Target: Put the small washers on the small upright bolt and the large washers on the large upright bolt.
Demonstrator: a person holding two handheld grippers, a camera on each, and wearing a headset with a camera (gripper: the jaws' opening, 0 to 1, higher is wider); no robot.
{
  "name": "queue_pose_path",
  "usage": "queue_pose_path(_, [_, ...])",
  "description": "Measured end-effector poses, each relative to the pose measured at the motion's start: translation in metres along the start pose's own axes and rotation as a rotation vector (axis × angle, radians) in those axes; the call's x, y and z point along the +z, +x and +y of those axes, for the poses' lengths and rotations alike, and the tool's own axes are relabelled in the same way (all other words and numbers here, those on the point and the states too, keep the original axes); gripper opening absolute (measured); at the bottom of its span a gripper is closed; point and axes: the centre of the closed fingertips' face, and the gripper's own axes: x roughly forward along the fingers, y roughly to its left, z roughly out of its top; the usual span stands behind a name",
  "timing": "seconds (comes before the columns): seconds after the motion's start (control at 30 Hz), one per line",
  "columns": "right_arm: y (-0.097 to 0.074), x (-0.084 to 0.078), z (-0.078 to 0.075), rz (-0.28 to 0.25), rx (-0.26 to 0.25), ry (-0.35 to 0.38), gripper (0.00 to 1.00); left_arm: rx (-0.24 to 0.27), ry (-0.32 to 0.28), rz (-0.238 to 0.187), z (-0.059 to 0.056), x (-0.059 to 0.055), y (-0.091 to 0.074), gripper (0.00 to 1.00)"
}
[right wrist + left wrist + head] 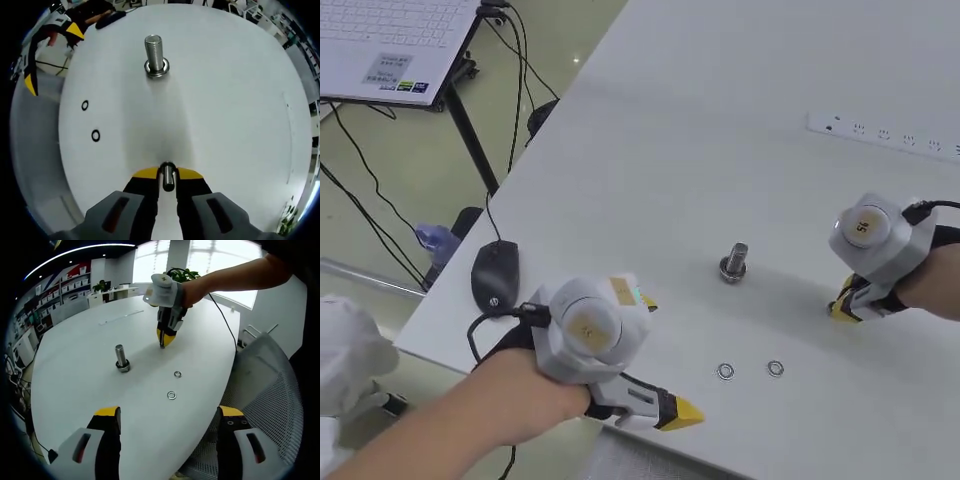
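Two washers [725,371] lie flat near the worktop's front edge, just ahead of the left gripper [168,414], jaws wide. Right gripper [847,303], farther off, pinches the small bolt [168,179] upright.

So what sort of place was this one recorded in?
Most likely an office or meeting room, not a workshop: a large white table carrying a power strip and a computer mouse, a laptop on a stand beside it, and a mesh office chair at its edge.
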Motion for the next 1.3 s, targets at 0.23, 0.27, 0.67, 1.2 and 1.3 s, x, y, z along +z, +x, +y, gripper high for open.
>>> queue_pose_path(0.23, [0.001, -0.001, 0.001, 0.008, 0.003, 0.006, 0.13, -0.001, 0.003, 0.000, -0.001, 0.000, 0.000, 0.77])
queue_pose_path(0.27, [0.001, -0.001, 0.001, 0.007, 0.003, 0.005, 0.13, 0.000, 0.002, 0.000, -0.001, 0.000, 0.000, 0.77])
queue_pose_path(0.67, [0.002, -0.001, 0.001, 0.008, 0.003, -0.011, 0.18, 0.002, -0.002, 0.003, -0.001, -0.002, -0.001, 0.77])
queue_pose_path(1.2, [-0.009, 0.007, 0.001, -0.021, -0.011, -0.020, 0.20, 0.006, 0.004, 0.001, -0.004, -0.002, -0.005, 0.76])
queue_pose_path(1.3, [-0.012, 0.011, 0.003, -0.029, -0.013, -0.030, 0.20, 0.008, 0.008, 0.000, -0.004, -0.002, -0.007, 0.76])
